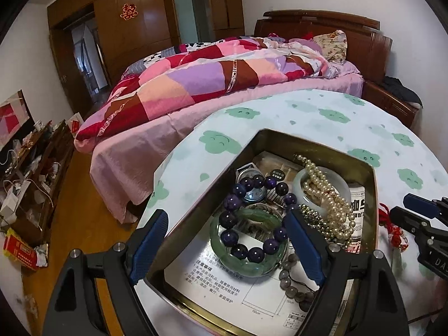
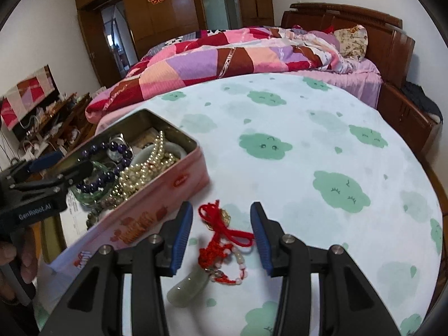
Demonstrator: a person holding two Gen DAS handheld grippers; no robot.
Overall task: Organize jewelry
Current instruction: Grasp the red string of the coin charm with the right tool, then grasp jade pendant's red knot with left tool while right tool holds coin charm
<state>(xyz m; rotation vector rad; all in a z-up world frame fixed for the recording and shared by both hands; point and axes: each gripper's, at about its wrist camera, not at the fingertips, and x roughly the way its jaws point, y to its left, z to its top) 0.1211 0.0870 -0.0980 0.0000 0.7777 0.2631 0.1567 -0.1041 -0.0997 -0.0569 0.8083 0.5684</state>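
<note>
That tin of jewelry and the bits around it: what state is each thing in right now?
Tin: open, no lid on it, full.
Purple bead bracelet: inside the tin, on top.
Pearl necklace: heaped in the tin.
Red cord pendant: lying outside on the table.
Left gripper: fingers wide open.
Right gripper: open around the pendant.

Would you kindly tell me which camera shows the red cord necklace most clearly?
The right wrist view: the red cord necklace lies whole on the tablecloth between the tool's open fingers. The left wrist view catches only a sliver beside the tin.
</note>
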